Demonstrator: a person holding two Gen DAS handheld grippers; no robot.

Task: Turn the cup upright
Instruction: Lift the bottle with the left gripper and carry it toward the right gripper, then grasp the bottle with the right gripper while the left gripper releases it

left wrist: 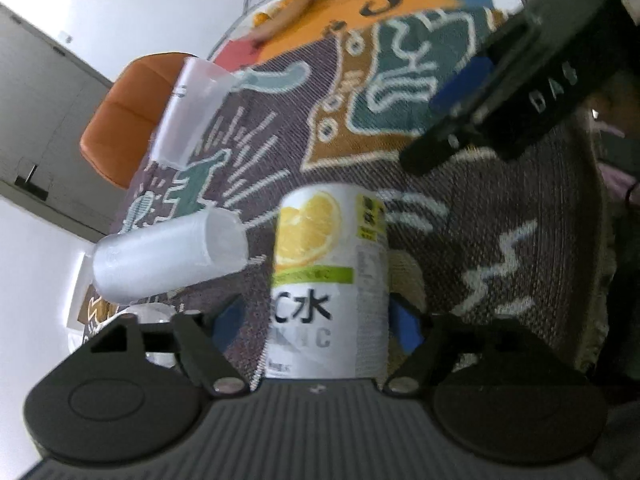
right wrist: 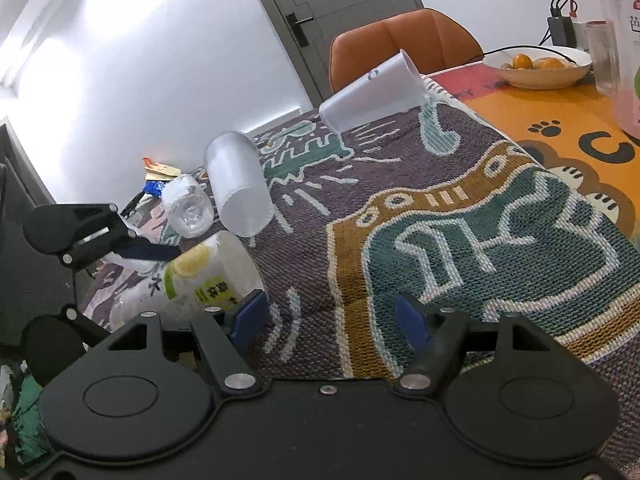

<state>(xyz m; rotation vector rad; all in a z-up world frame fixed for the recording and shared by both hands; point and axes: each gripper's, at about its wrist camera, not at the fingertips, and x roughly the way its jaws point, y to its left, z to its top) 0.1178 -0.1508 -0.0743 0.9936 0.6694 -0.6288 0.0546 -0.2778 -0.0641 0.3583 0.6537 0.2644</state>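
A lemon-label cup point(left wrist: 330, 276) lies on its side between the blue pads of my left gripper point(left wrist: 324, 320), which is shut on it; it also shows in the right wrist view point(right wrist: 208, 276). Two frosted plastic cups lie on their sides on the patterned cloth point(right wrist: 460, 240): a near one point(right wrist: 240, 188) point(left wrist: 168, 260) and a far one point(right wrist: 376, 94) point(left wrist: 192, 108) by the table's far edge. My right gripper point(right wrist: 332, 320) is open and empty over the cloth, right of the lemon cup. The right gripper's body point(left wrist: 520, 80) shows at the upper right of the left wrist view.
A clear glass point(right wrist: 188, 206) lies left of the near frosted cup. An orange chair point(right wrist: 404, 40) stands behind the table. A white bowl of oranges point(right wrist: 536, 66) and a tall clear bottle point(right wrist: 620, 40) stand at the far right on an orange mat.
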